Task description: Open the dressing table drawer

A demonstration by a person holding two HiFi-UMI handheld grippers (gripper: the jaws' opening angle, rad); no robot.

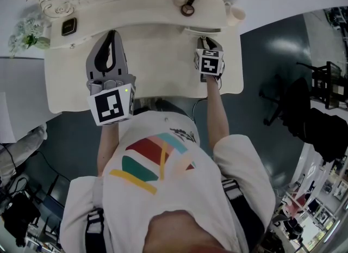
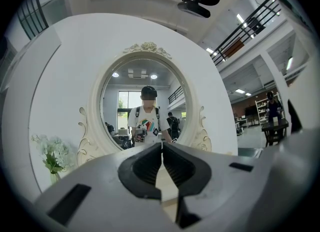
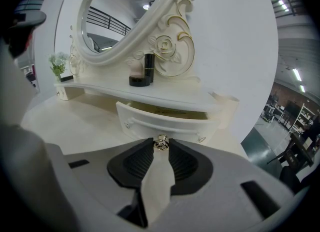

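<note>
The dressing table's (image 1: 157,61) drawer (image 3: 165,121), partly open under the mirror shelf (image 3: 150,94), is clamped at its knob (image 3: 160,143) by the right gripper (image 1: 209,39), the left gripper (image 2: 162,147) held closed over the cream surface above a dark floor (image 1: 272,56).

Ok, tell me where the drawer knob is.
In the right gripper view the knob sits centre, pinched in the right gripper's jaw tips, on the slightly open drawer's front.

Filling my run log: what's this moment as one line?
right tongs: shut on drawer knob | drawer: partly open | left tongs: shut, empty
</note>
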